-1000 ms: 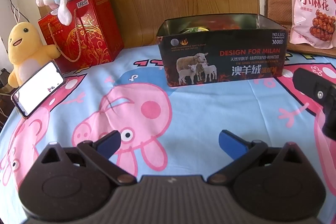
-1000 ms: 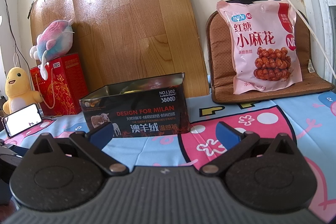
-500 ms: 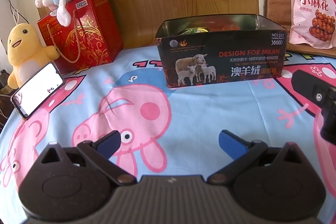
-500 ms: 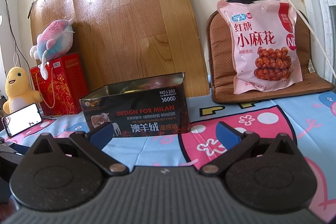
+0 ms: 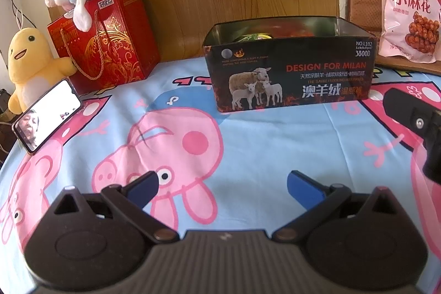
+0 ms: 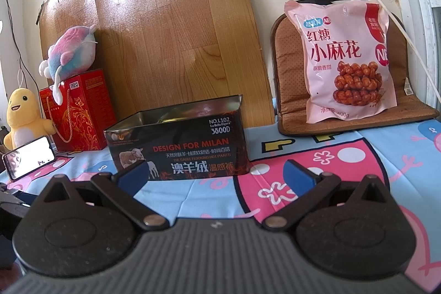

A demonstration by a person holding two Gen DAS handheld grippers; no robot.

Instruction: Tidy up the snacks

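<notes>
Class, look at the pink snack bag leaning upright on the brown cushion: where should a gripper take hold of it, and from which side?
Grip the pink snack bag at its flat top seam, from the front, since it leans back against the brown cushion.

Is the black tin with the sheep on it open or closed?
Open. The black tin has no lid on; its shiny inner walls and some colourful packets inside show over the rim.

Tin point(image 5: 289, 68) mid-table; gift bag point(image 5: 107, 37) left, snack bag point(image 6: 341, 57) behind right.
</notes>
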